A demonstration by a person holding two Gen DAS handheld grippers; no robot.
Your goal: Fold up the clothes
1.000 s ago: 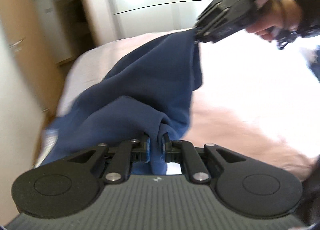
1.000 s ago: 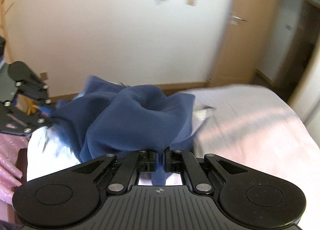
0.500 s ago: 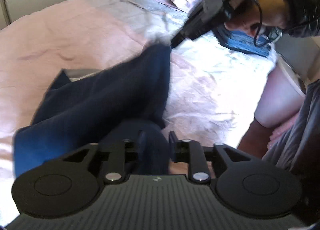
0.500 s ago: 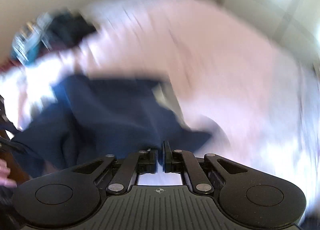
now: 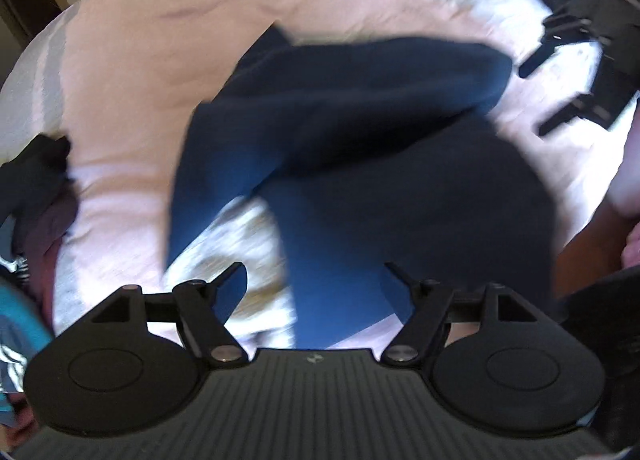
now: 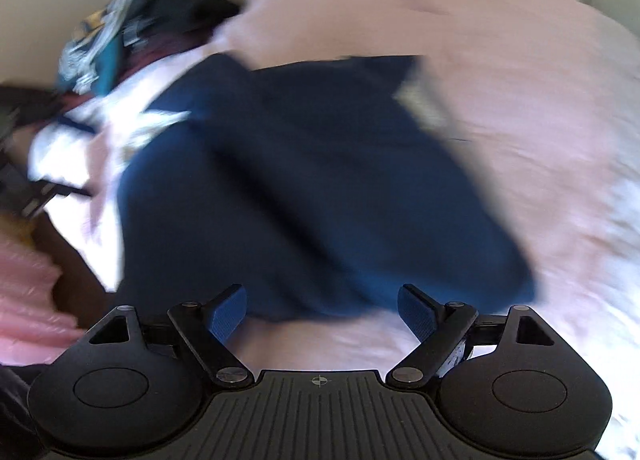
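A dark navy garment (image 5: pixel 360 148) lies spread and rumpled on the pink bed sheet (image 5: pixel 152 44). It also shows in the right wrist view (image 6: pixel 304 188). My left gripper (image 5: pixel 314 272) is open and empty just above the garment's near edge. My right gripper (image 6: pixel 322 300) is open and empty at the garment's near hem. The right gripper also shows at the far right of the left wrist view (image 5: pixel 576 60). The left gripper shows at the left edge of the right wrist view (image 6: pixel 24 148). Both views are motion-blurred.
A pile of other clothes (image 6: pixel 132 32) lies at the far left of the bed, and also shows in the left wrist view (image 5: pixel 32 196). Pink bedding (image 6: pixel 24 300) bunches at the lower left. Bare sheet (image 6: pixel 520 80) stretches to the right.
Both grippers held the navy garment up in the air, swung it down onto the bed, then opened and let it go. It now lies on the sheet.
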